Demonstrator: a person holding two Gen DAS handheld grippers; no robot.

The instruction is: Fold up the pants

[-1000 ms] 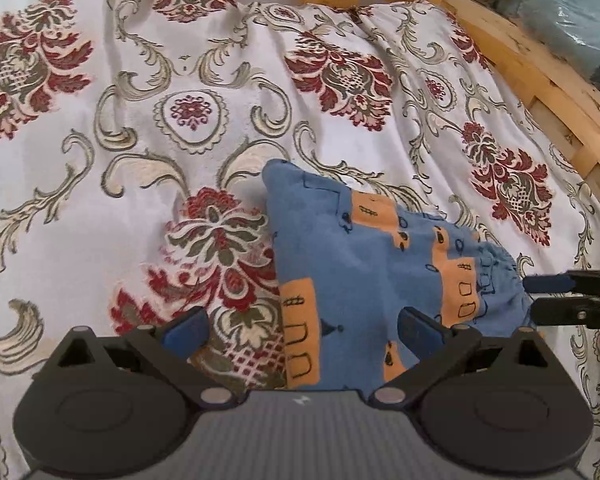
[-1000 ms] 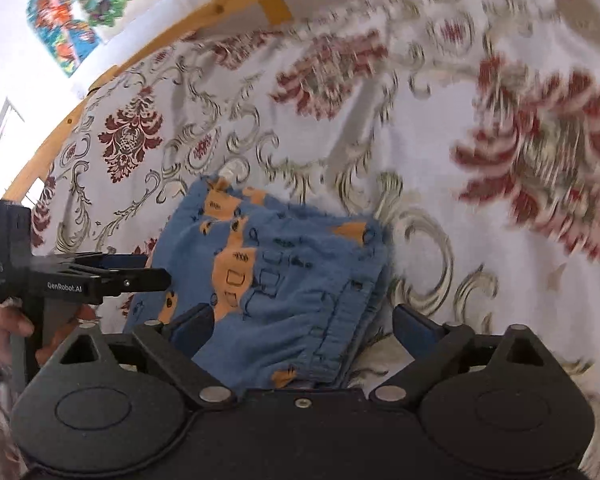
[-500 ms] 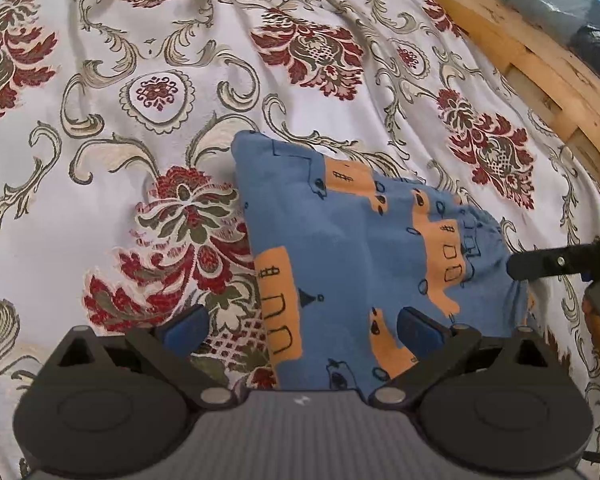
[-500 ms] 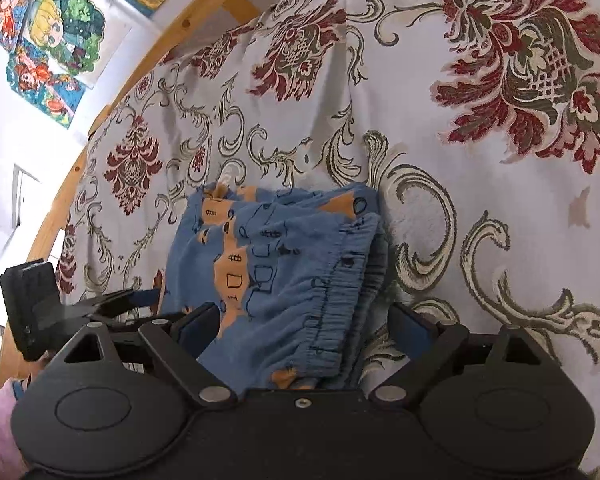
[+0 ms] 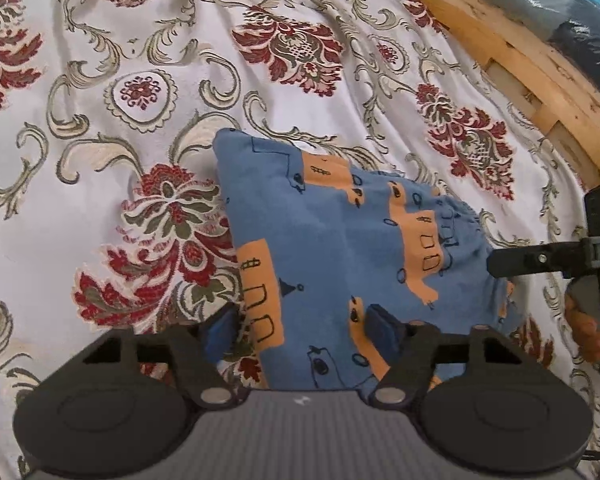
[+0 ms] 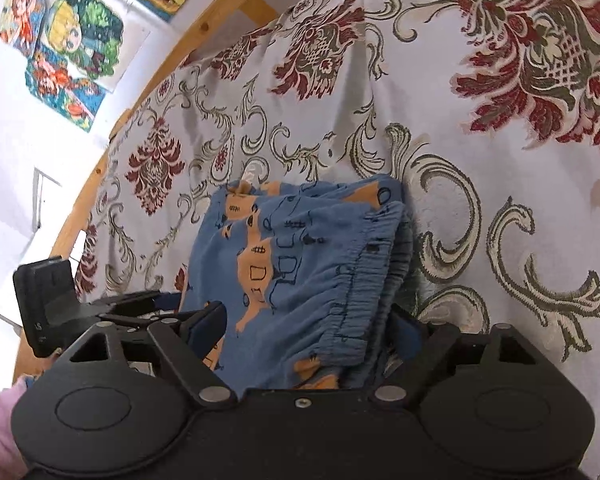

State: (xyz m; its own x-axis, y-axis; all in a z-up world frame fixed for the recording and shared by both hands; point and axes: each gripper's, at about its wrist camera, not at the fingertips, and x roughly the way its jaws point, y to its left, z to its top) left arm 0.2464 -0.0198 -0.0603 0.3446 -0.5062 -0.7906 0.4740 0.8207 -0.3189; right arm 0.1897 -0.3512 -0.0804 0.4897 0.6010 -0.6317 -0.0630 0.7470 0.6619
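Closing on the near edge of the folded pants [image 5: 340, 256], left gripper [image 5: 300, 326]: cloth sits between its fingers [image 5: 380, 322], not yet pinched. Right gripper [image 6: 308, 326] also narrowing, straddling the elastic waistband end; its fingers [image 6: 204, 320] stand just beside the fabric, unclenched. Pants lie folded, blue with orange shapes, on the floral bedspread [image 5: 140, 92]. Beyond, wooden bed frame [image 5: 512, 56]; drawings [image 6: 76, 28] on the far wall.

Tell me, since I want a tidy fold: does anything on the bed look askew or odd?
Nothing serious. The folded blue pants with orange print lie compact on the floral bedspread. In the right wrist view the layers at the gathered waistband are slightly staggered, not flush. A small brownish stain marks the bedspread.
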